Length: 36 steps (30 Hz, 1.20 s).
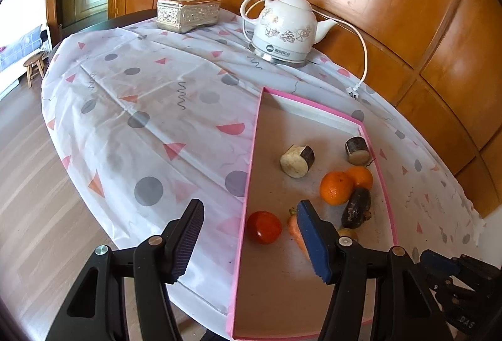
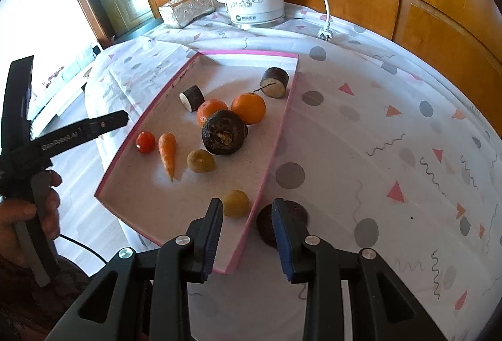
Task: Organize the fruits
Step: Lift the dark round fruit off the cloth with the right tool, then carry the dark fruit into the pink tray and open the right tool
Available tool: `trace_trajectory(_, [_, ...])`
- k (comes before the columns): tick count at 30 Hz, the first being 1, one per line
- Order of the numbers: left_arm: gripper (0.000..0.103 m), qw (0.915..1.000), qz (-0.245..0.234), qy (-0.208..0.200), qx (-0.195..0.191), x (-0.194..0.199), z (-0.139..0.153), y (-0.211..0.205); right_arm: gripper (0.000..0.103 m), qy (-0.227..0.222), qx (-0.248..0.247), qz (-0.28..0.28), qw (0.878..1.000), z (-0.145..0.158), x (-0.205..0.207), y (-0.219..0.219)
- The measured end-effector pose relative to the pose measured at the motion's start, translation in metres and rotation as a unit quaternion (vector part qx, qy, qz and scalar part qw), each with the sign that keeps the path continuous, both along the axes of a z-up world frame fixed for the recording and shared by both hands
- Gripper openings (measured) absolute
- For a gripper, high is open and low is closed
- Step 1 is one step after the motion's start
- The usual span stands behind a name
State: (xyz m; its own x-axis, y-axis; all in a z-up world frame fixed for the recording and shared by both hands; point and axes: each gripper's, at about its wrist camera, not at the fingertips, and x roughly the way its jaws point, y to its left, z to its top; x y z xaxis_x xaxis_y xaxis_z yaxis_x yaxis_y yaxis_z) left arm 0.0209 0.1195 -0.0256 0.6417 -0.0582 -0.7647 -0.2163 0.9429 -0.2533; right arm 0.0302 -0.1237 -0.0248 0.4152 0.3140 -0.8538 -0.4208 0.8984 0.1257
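A pink-rimmed tray [image 1: 250, 171] [image 2: 276, 146] lies on the table. It holds a red tomato [image 1: 264, 227] [image 2: 145, 142], a carrot [image 2: 168, 154], two oranges [image 1: 336, 187] [image 2: 248, 108], two cut eggplant pieces [image 1: 297, 161] [image 2: 275, 82], a dark root [image 2: 223, 132] and two yellow-green fruits [image 2: 200, 161] [image 2: 236, 203]. A dark round fruit [image 2: 266, 226] lies on the cloth just outside the tray's right rim. My left gripper [image 1: 251, 242] is open above the tray's left rim, near the tomato. My right gripper [image 2: 248, 239] is open over the near tray corner, its right finger in front of the dark fruit.
A white kettle [image 1: 284, 27] [image 2: 254, 0] with cord and plug [image 1: 353, 91] stands at the back, beside a silver tissue box [image 1: 188, 11] [image 2: 185, 10]. A patterned cloth [image 1: 157, 109] covers the round table. Wood panelling stands behind. My left hand-held gripper shows at left in the right wrist view [image 2: 37, 140].
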Motion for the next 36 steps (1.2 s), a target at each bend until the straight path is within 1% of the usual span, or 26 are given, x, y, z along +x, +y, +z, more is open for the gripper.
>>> trace_trajectory(4, [0.062,1.0,-0.008,0.0,0.001,0.001,-0.001,-0.003,0.033,0.005,0.004,-0.02,1.0,-0.001,-0.001,-0.017])
trace_trajectory(8, [0.062,0.9999,-0.011,0.002,0.001,0.001,-0.002,-0.005,0.033,0.003,-0.013,-0.057,0.998,-0.001,-0.004,-0.047])
trace_trajectory(13, [0.062,0.9999,-0.015,0.006,0.001,0.001,-0.004,-0.008,0.033,0.026,-0.019,-0.082,0.996,-0.012,-0.004,-0.072])
trace_trajectory(14, [0.062,0.9998,-0.017,0.006,0.002,0.001,-0.003,-0.009,0.033,0.028,-0.022,-0.079,0.996,-0.015,-0.005,-0.071])
trace_trajectory(17, [0.062,0.9997,-0.024,0.005,0.004,0.001,-0.003,-0.013,0.035,0.031,-0.039,-0.048,0.998,-0.022,-0.007,-0.059])
trace_trajectory(20, [0.062,0.9996,-0.028,0.009,0.003,0.002,-0.004,-0.015,0.039,0.037,-0.06,-0.006,0.998,-0.031,-0.004,-0.04])
trace_trajectory(22, [0.062,0.9995,-0.029,0.011,0.004,0.002,-0.005,-0.015,0.048,0.04,-0.075,0.017,0.996,-0.036,-0.002,-0.029])
trace_trajectory(23, [0.062,0.9995,-0.029,0.012,0.004,0.002,-0.006,-0.015,0.05,0.038,-0.086,0.027,0.995,-0.039,0.0,-0.024])
trace_trajectory(25, [0.062,0.9995,-0.029,0.013,0.004,0.002,-0.006,-0.015,0.051,0.036,-0.109,0.04,0.993,-0.046,0.008,-0.014])
trace_trajectory(26, [0.062,0.9995,-0.028,0.014,0.005,0.002,-0.006,-0.015,0.051,0.037,-0.109,0.044,0.992,-0.048,0.011,-0.012])
trace_trajectory(27, [0.062,0.9995,-0.027,0.014,0.005,0.002,-0.006,-0.014,0.05,0.037,-0.107,0.046,0.993,-0.049,0.013,-0.01])
trace_trajectory(29, [0.062,0.9996,-0.025,0.014,0.005,0.002,-0.006,-0.013,0.046,0.033,-0.104,0.046,0.993,-0.05,0.017,-0.008])
trace_trajectory(32, [0.063,0.9996,-0.023,0.013,0.004,0.003,-0.007,-0.012,0.046,0.028,-0.097,0.037,0.994,-0.049,0.014,-0.013])
trace_trajectory(34, [0.063,0.9997,-0.022,0.013,0.004,0.003,-0.007,-0.012,0.046,0.024,-0.092,0.017,0.995,-0.047,0.01,-0.02])
trace_trajectory(36, [0.063,0.9997,-0.022,0.013,0.003,0.003,-0.008,-0.011,0.046,0.03,-0.075,-0.017,0.997,-0.045,0.006,-0.04])
